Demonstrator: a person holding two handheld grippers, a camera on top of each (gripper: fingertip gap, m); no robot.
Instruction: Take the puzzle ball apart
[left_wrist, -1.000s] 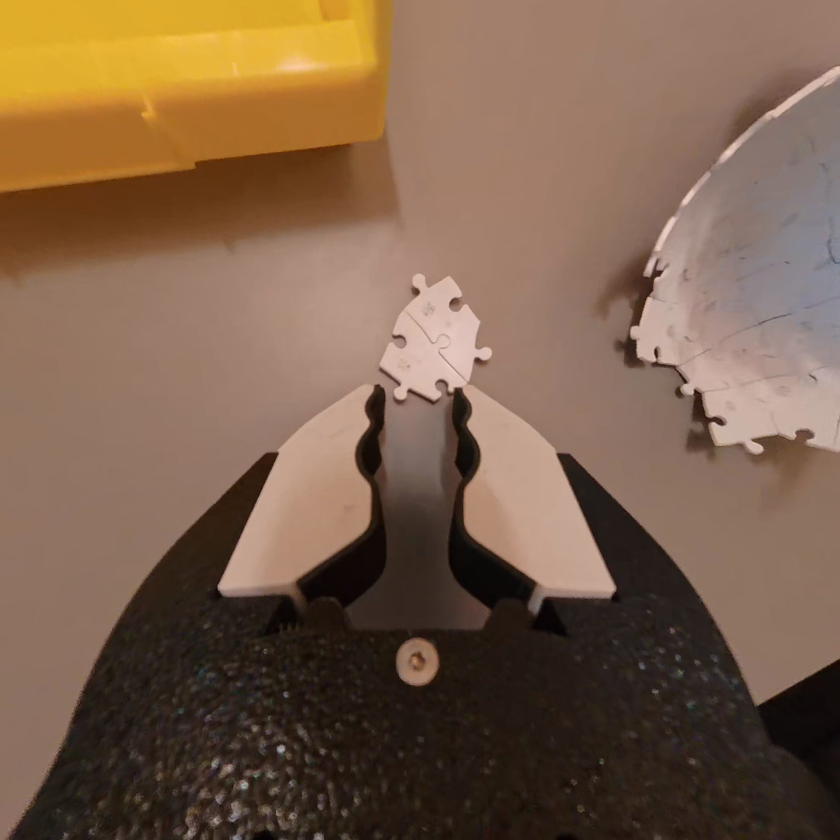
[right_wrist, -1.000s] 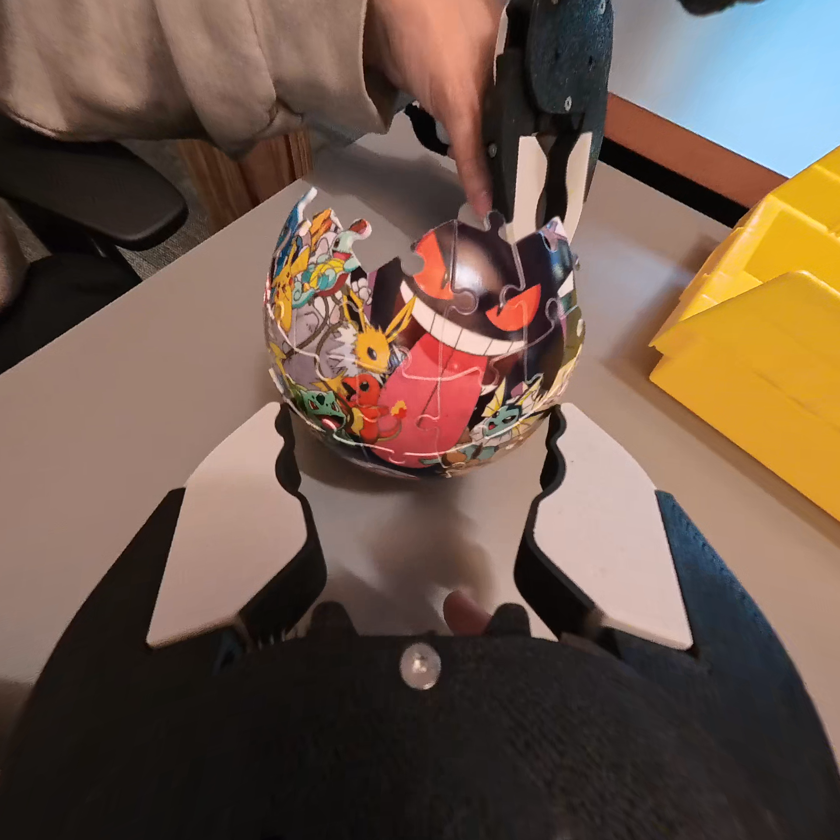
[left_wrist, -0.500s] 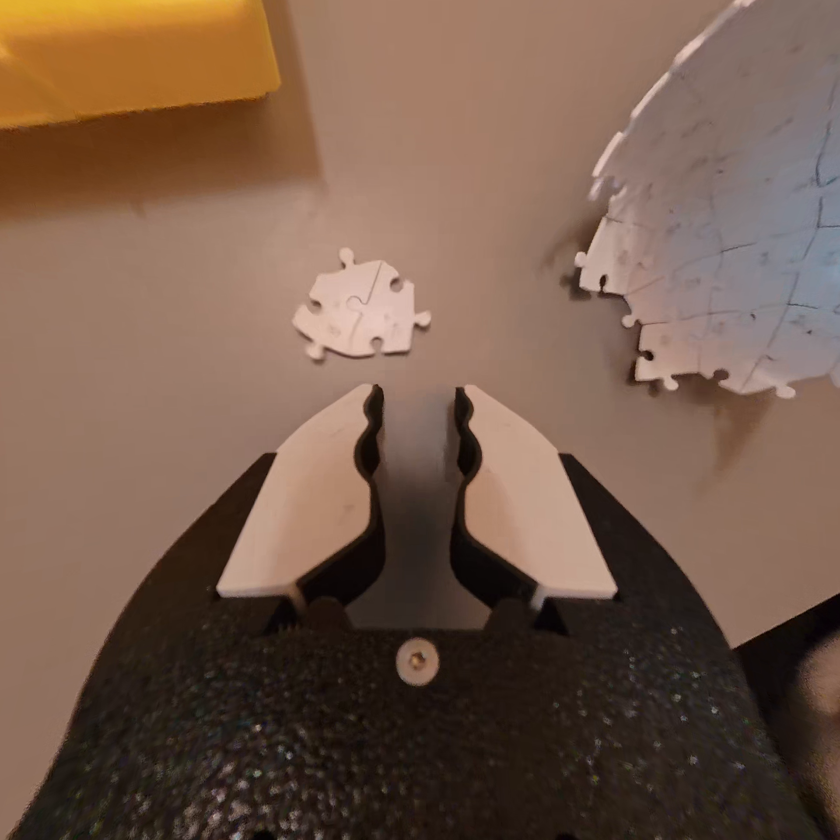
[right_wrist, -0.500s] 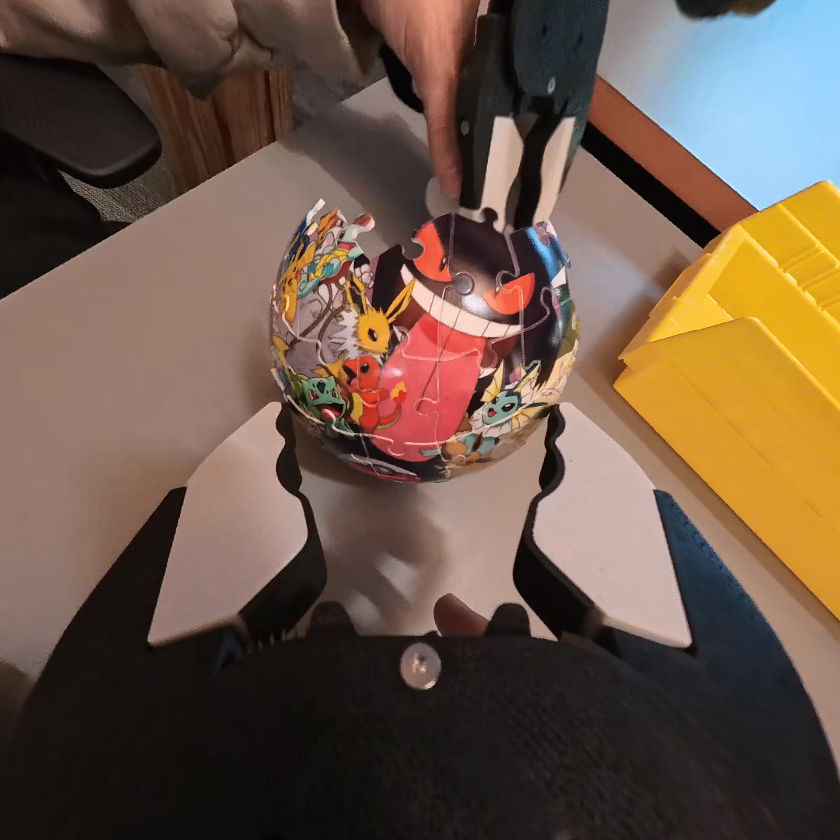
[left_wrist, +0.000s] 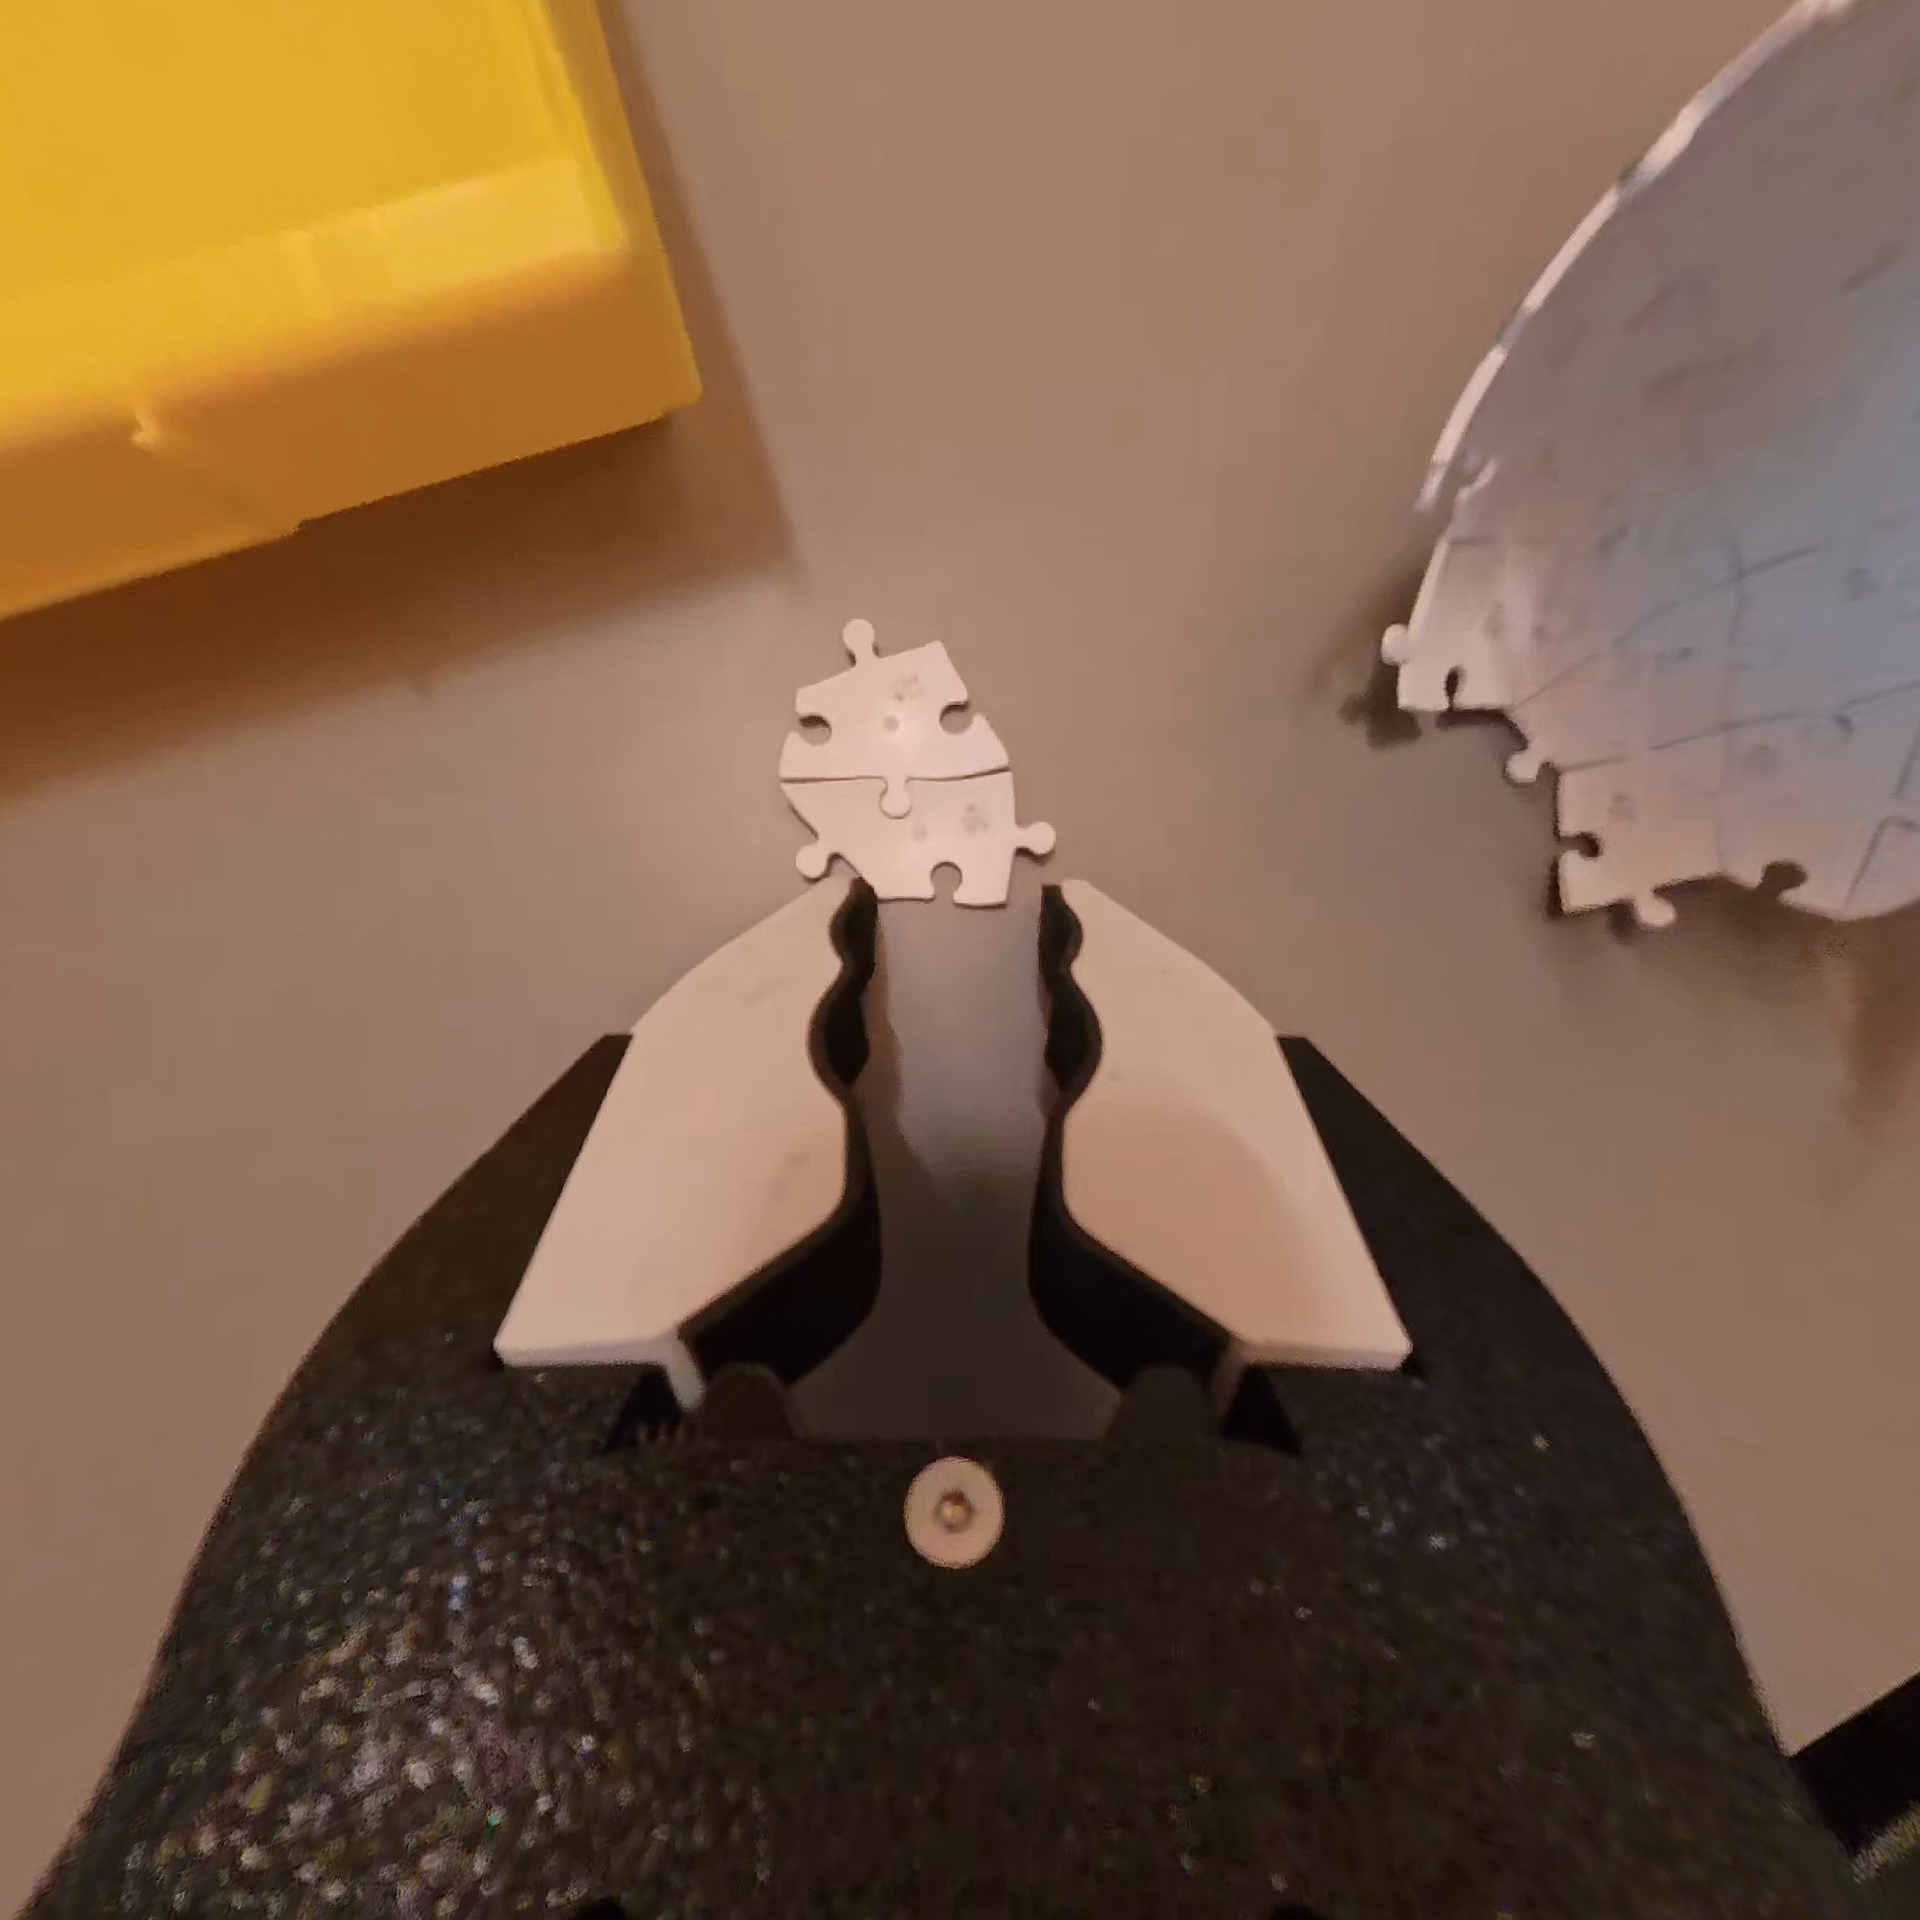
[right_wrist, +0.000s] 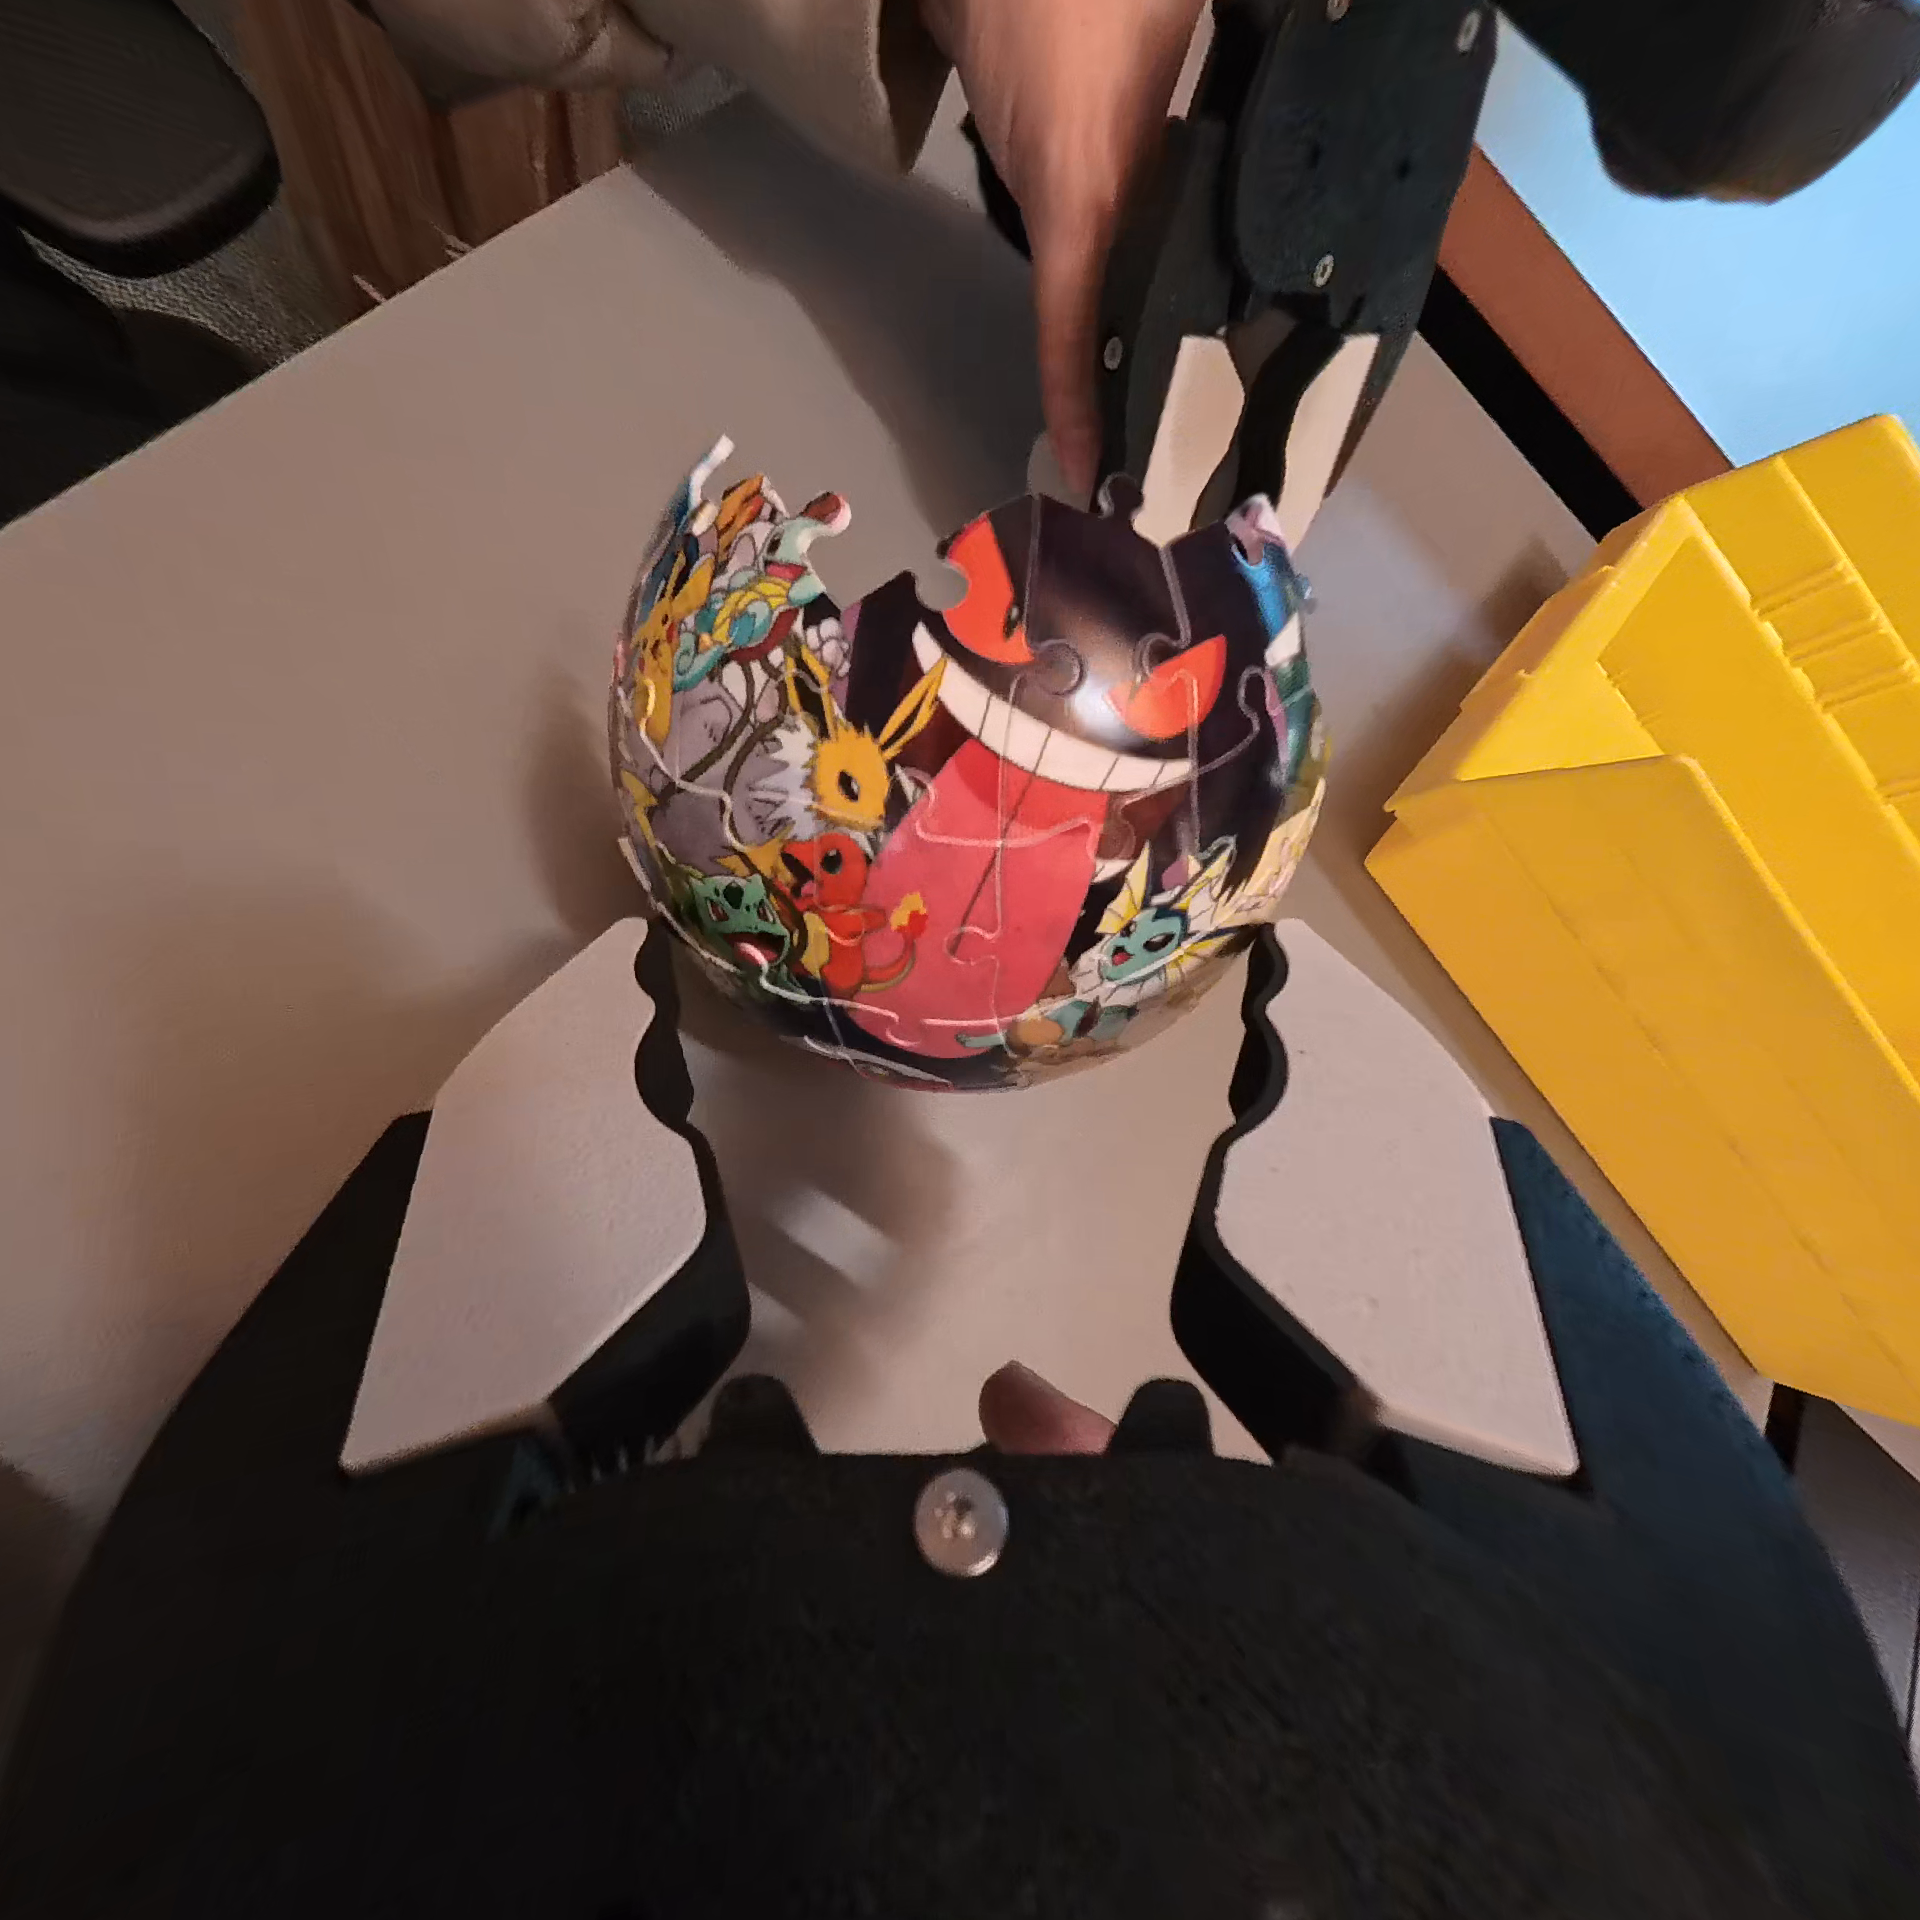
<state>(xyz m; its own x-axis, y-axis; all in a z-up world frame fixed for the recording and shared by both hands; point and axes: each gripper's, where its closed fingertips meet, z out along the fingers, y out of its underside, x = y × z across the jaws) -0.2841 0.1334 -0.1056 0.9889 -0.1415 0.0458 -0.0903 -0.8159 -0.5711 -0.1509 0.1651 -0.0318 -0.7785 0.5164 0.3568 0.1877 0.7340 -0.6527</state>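
The puzzle ball (right_wrist: 966, 790), an open shell covered in colourful cartoon figures, sits on the table (right_wrist: 312, 727). My right gripper (right_wrist: 956, 940) is wide open, with its fingertips beside the ball's lower sides; whether they touch it I cannot tell. In the left wrist view the ball's white inside (left_wrist: 1714, 623) shows at the right. My left gripper (left_wrist: 958, 920) is partly open and empty. A white cluster of two joined pieces (left_wrist: 899, 779) lies on the table just ahead of its tips. The left gripper also shows behind the ball in the right wrist view (right_wrist: 1247, 488), pointing down.
A yellow bin (left_wrist: 312, 291) stands at the left wrist view's upper left and shows at the right in the right wrist view (right_wrist: 1683, 831). A person's hand (right_wrist: 1060, 260) holds the left gripper. The table's edges run close behind the ball. The gap from one gripper's tips to the other's is roughly 15 cm.
The left gripper has swung left, so the two-piece cluster now lies straight ahead at its tips instead of off to the left. The right gripper stays wide open around the ball.
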